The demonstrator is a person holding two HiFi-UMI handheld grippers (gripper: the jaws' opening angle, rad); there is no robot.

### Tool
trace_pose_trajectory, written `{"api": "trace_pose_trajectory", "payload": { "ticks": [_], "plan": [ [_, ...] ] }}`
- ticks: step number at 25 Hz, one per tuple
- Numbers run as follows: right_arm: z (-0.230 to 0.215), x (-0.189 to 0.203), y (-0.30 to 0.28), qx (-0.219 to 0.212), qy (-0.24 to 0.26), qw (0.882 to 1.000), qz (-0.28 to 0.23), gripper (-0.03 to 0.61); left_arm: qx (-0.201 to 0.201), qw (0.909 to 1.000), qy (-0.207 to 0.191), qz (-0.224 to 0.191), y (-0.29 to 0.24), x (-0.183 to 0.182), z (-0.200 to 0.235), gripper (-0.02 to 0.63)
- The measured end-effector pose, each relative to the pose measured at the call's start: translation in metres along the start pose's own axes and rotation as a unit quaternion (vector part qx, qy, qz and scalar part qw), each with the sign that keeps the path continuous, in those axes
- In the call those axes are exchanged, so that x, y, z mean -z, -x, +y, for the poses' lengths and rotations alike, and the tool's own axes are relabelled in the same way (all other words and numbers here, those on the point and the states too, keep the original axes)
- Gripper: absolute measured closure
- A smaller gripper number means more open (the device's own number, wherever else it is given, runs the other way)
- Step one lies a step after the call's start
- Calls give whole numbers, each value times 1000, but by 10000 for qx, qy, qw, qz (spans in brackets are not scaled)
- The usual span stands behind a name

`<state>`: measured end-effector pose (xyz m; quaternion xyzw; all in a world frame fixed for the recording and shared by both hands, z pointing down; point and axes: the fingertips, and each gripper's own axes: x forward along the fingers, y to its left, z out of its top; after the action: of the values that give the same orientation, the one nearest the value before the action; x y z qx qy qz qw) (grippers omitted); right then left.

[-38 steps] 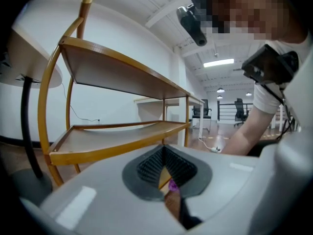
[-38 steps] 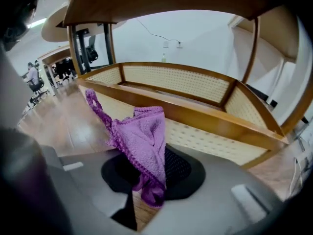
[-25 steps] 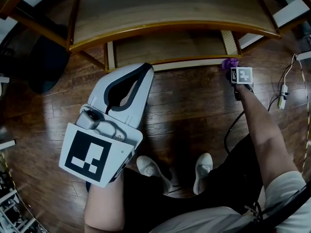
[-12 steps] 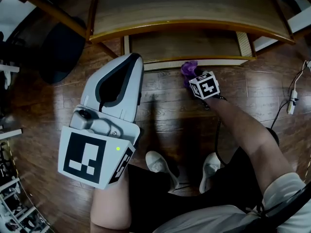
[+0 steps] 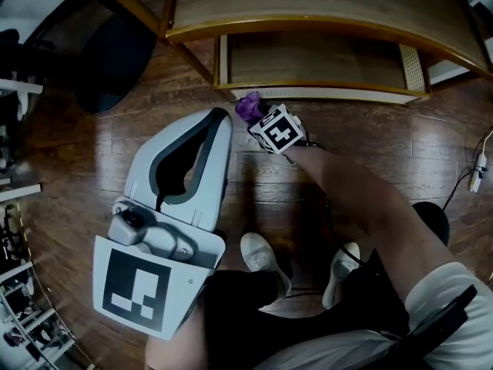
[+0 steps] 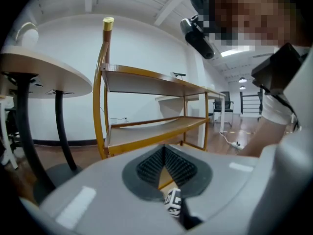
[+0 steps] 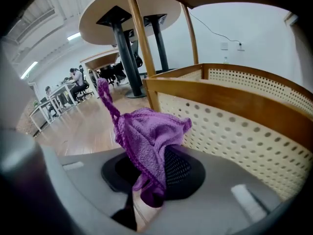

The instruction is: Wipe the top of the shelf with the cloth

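Observation:
The wooden shelf (image 5: 323, 6) runs across the top of the head view, with a lower board (image 5: 308, 60) beneath it. My right gripper (image 5: 256, 116) is low in front of the lower board, shut on a bunched purple cloth (image 5: 249, 106). In the right gripper view the cloth (image 7: 146, 136) stands up from the gripper (image 7: 156, 158), beside a perforated cream panel with a wooden rim (image 7: 234, 116). My left gripper (image 5: 222, 116) is just left of it, tips together, holding nothing. The left gripper view shows the gripper (image 6: 164, 150) pointing at the shelf (image 6: 156, 84) from below its top board.
A round table on a black pedestal base (image 5: 115, 60) stands left of the shelf; its top (image 6: 39, 67) shows in the left gripper view. A power strip and cable (image 5: 479, 168) lie on the wood floor at right. The person's shoes (image 5: 262, 257) are below the grippers.
My right gripper has carried the cloth leftward along the shelf's lower front, ending close beside the left gripper's tips. The left gripper has stayed shut and shifted slightly.

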<state>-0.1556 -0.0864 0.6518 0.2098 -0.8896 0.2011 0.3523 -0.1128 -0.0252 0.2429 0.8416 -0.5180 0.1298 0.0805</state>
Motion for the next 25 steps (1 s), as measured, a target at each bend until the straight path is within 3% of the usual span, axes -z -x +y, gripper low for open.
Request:
{"api": "trace_pose_trajectory", "payload": {
  "ticks": [4, 8, 18, 25],
  "plan": [
    [-2, 7, -13, 19, 199, 9996, 179, 480, 49, 10000, -33, 53, 5, 4, -1, 595],
    [-34, 24, 0, 296, 89, 9991, 280, 480, 160, 9998, -52, 45, 1, 4, -4, 595],
    [-138, 90, 80, 1113, -275, 9916, 603, 480, 695, 9971, -163, -268, -34, -12, -31, 595],
    [-203, 147, 149, 1679, -427, 9798, 1000, 480, 1018, 9943, -151, -278, -57, -14, -49, 595]
  ]
}}
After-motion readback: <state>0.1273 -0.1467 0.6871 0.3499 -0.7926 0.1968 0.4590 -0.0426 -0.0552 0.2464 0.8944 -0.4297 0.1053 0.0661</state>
